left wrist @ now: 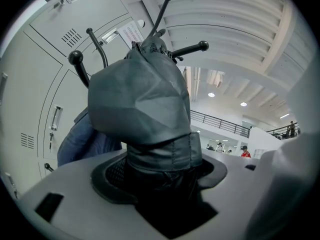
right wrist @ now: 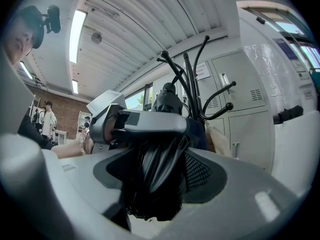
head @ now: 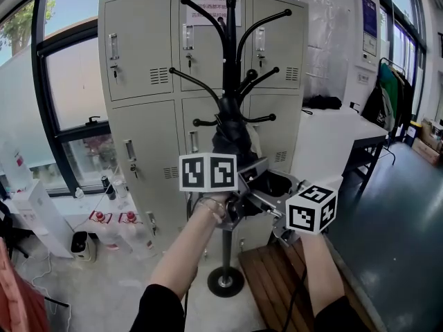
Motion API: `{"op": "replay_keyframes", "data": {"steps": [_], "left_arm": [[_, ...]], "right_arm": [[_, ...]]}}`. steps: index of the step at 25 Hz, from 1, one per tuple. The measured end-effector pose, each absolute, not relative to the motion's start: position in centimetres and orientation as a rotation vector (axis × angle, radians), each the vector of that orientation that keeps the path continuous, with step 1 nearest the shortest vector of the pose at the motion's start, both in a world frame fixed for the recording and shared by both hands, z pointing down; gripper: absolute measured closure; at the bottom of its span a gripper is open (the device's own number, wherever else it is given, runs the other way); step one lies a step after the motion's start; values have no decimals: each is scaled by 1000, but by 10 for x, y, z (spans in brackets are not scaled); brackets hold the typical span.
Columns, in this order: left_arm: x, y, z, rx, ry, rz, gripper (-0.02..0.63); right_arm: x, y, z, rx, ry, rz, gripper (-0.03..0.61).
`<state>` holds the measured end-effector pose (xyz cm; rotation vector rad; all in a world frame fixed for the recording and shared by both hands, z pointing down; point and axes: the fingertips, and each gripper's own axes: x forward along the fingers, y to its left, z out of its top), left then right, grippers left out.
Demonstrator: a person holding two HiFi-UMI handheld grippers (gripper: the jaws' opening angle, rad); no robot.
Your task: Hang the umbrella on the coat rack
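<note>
Lockers (head: 138,102) behind coat rack (head: 230,54) | left tool (left wrist: 161,184), right tool (right wrist: 156,184) grip umbrella (head: 232,142)

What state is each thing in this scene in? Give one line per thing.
umbrella: folded shut, held in front of the rack.
left gripper: shut on umbrella.
right gripper: shut on umbrella.
coat rack: upright, top hooks bare.
lockers: all shut.
</note>
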<state>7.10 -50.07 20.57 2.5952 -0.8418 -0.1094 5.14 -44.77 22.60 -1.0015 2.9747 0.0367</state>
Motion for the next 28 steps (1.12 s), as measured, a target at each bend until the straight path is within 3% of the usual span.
{"op": "replay_keyframes", "data": {"steps": [28], "left_arm": [[62,-545,243,2530,-792,-14,298]], "right_arm": [[39,-491,257,-1036,2970,-102,299]]}}
